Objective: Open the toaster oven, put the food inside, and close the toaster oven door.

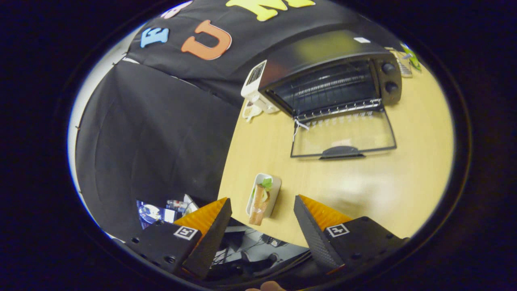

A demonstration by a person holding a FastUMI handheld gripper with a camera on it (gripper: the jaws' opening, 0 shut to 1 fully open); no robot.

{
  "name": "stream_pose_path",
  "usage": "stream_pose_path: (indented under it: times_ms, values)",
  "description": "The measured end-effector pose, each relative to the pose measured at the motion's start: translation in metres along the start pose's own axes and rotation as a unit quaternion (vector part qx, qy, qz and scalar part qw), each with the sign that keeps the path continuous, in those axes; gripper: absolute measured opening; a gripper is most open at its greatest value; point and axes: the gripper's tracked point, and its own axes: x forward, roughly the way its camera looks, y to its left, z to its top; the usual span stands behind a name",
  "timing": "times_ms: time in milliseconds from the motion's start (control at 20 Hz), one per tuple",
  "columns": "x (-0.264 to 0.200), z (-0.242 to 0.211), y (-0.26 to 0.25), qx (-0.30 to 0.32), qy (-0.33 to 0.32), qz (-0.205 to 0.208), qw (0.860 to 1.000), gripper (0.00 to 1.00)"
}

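A black toaster oven [331, 72] stands at the far side of the wooden table [363, 190], its glass door [343, 135] folded down flat with the handle toward me. The wire rack inside shows bare. A sandwich with green lettuce lies in a small white tray [263, 197] near the table's front edge. My gripper [262, 202] is open, and the tray sits between the two fingertips, slightly ahead of them, with neither finger touching it.
A white appliance [254, 87] stands against the oven's left side. Small packets [406, 60] lie to the oven's right. Black cloth hangs left of the table, and clutter and cables [169, 210] lie on the floor below the table edge.
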Motion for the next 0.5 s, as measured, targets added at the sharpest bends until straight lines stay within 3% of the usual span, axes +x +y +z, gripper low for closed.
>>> stream_pose_path:
  times_ms: [250, 500]
  values:
    - [0.062, -0.028, -0.002, 0.070, 0.062, 0.006, 0.996, 0.93]
    - [0.095, -0.050, 0.000, 0.064, 0.097, 0.005, 0.993, 0.83]
